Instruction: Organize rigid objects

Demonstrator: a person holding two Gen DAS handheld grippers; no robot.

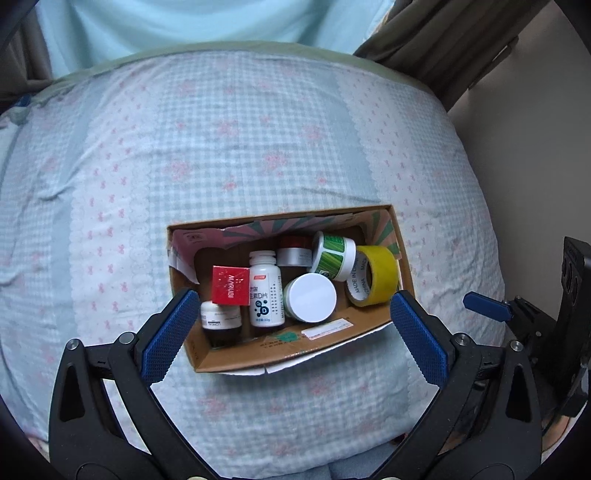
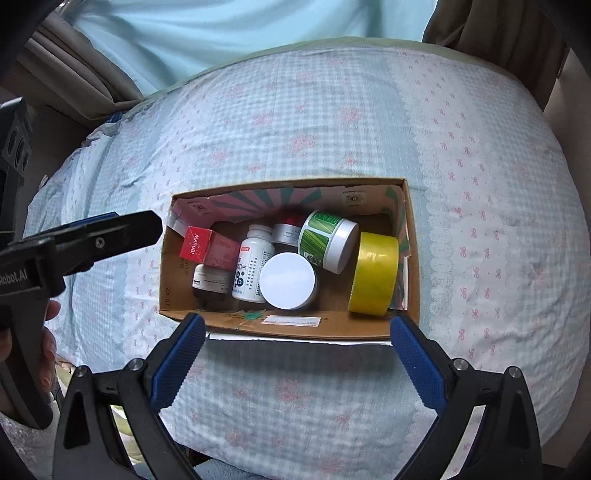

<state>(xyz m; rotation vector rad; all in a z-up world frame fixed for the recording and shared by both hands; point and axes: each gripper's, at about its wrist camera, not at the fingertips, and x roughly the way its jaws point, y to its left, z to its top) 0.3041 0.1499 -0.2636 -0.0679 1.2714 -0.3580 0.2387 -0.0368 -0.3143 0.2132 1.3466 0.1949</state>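
Observation:
An open cardboard box (image 1: 236,360) (image 2: 413,258) sits on a bed. Inside lie a red carton (image 1: 229,285) (image 2: 208,248), a white pill bottle (image 1: 265,291) (image 2: 253,264), a white-lidded jar (image 1: 312,297) (image 2: 288,281), a green-labelled jar (image 1: 334,255) (image 2: 327,240), a yellow tape roll (image 1: 373,275) (image 2: 375,273), a silver jar with red top (image 1: 293,251) (image 2: 290,229) and a small dark bottle (image 1: 221,321) (image 2: 210,282). My left gripper (image 1: 291,317) is open and empty above the box's near side; it also shows in the right wrist view (image 2: 122,225). My right gripper (image 2: 297,339) is open and empty at the box's near wall.
The bed carries a blue-checked sheet with pink bows (image 1: 258,129) (image 2: 480,184). Curtains (image 1: 184,18) (image 2: 221,22) hang behind it. The right gripper's body shows at the right edge of the left wrist view (image 1: 535,325).

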